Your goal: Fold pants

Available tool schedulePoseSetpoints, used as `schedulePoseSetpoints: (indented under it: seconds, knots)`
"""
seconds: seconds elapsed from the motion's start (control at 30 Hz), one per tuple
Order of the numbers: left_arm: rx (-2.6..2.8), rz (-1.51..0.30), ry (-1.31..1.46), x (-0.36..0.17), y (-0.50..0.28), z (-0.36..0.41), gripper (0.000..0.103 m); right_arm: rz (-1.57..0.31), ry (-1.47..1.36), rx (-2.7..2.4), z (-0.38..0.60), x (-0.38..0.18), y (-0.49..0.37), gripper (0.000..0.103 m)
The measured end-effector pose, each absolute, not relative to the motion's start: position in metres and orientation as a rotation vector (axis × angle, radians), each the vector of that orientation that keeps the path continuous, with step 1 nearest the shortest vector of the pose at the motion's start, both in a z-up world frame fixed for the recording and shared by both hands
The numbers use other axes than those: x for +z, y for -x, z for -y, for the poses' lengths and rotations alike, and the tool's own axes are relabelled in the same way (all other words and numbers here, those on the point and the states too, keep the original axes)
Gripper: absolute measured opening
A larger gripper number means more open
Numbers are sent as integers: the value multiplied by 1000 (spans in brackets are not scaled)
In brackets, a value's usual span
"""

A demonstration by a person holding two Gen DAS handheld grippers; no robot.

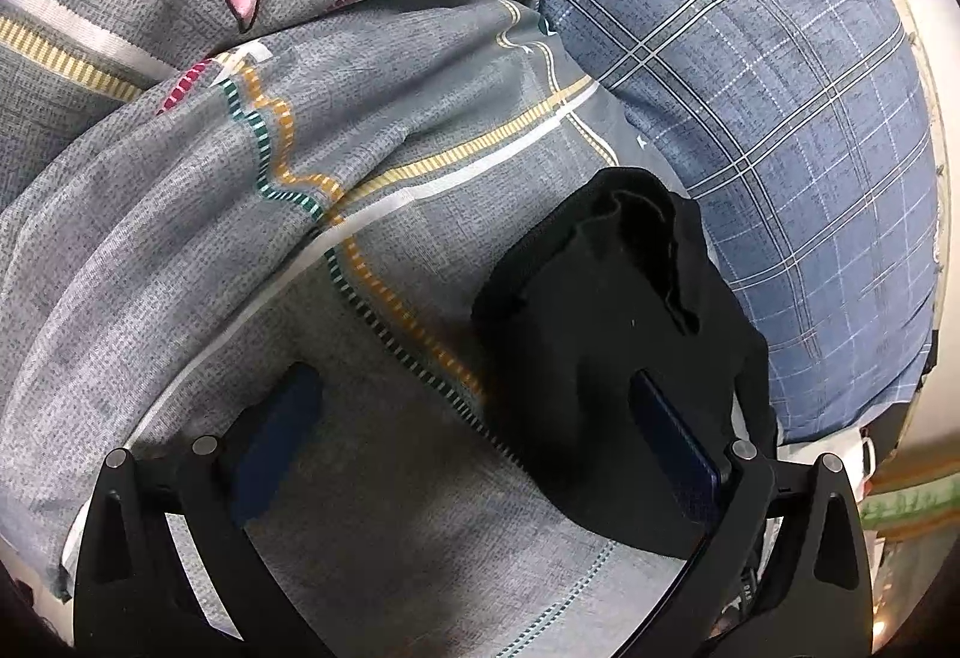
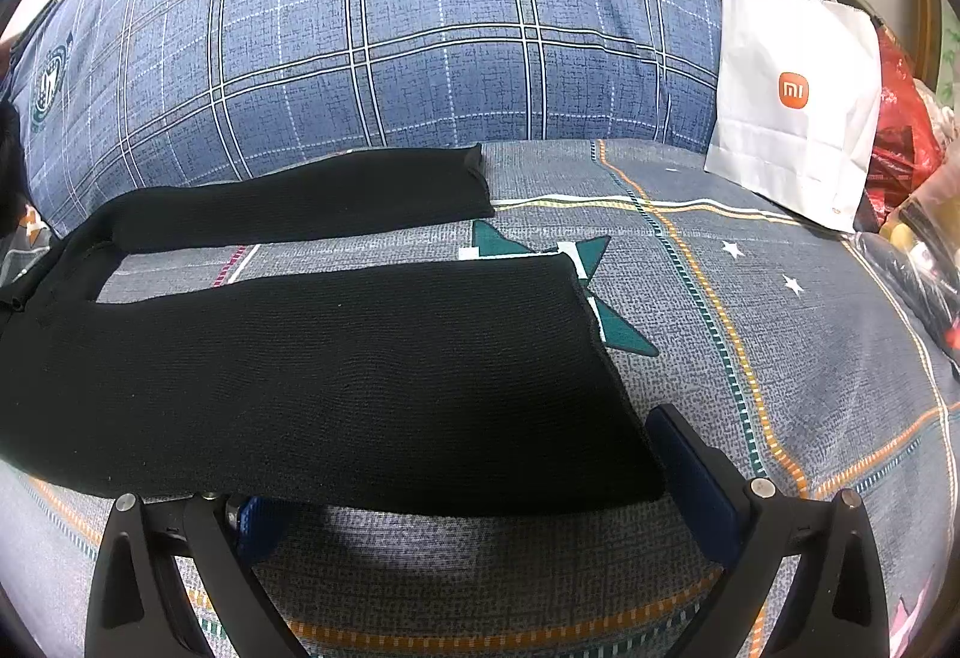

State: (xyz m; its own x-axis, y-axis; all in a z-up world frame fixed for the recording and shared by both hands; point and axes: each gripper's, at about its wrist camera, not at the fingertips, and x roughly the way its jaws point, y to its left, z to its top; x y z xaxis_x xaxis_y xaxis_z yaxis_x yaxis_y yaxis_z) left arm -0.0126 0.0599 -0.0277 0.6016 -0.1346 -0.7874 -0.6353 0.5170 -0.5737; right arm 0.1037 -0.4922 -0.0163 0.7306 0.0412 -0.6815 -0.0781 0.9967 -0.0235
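Observation:
Black pants [image 2: 330, 376] lie flat on the grey patterned bedsheet [image 2: 750, 358], with both legs stretched to the right. The far leg [image 2: 300, 196] rests against a pillow. My right gripper [image 2: 462, 454] is open at the near leg's hem corner; the cloth's near edge covers its left fingertip, and the right finger [image 2: 690, 466] stands just past the hem. In the left wrist view, the bunched waist end of the pants [image 1: 600, 328] sits on the sheet. My left gripper [image 1: 471, 379] is open, and its right finger [image 1: 678, 448] presses against that black cloth.
A blue plaid pillow [image 2: 420, 27] lies along the far side of the bed and shows as pillow [image 1: 780, 117] on the right. A white paper bag [image 2: 792, 105] and a red bag [image 2: 900, 135] stand at the far right. A rumpled grey quilt [image 1: 210, 178] lies left.

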Motion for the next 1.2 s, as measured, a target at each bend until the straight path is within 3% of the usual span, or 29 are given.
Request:
schedulePoseSetpoints:
  seconds: [0.37, 0.57, 0.63, 0.8, 0.87, 0.97, 1.03, 1.2]
  knots:
    - [348, -885, 1033, -25, 17, -61, 102, -823, 59, 85, 472, -18, -43, 103]
    - [334, -866, 1073, -27, 23, -65, 102, -870, 42, 64, 508, -16, -28, 103]
    - [332, -860, 1083, -26, 24, -65, 102, -881, -118, -26, 539, -13, -29, 101]
    - [330, -851, 1098, -27, 26, -66, 102, -711, -847, 63, 594, -7, -14, 99]
    - [331, -854, 1095, -27, 25, -66, 102, -683, -896, 114, 583, -3, -14, 98]
    - [344, -864, 1053, -24, 24, -62, 102, -697, -810, 174, 554, 9, -28, 97]
    - [364, -882, 983, -19, 20, -55, 102, -706, -696, 177, 529, 21, -40, 90]
    - [544, -801, 690, 17, 26, -34, 102, -612, -220, 33, 461, 50, -36, 88]
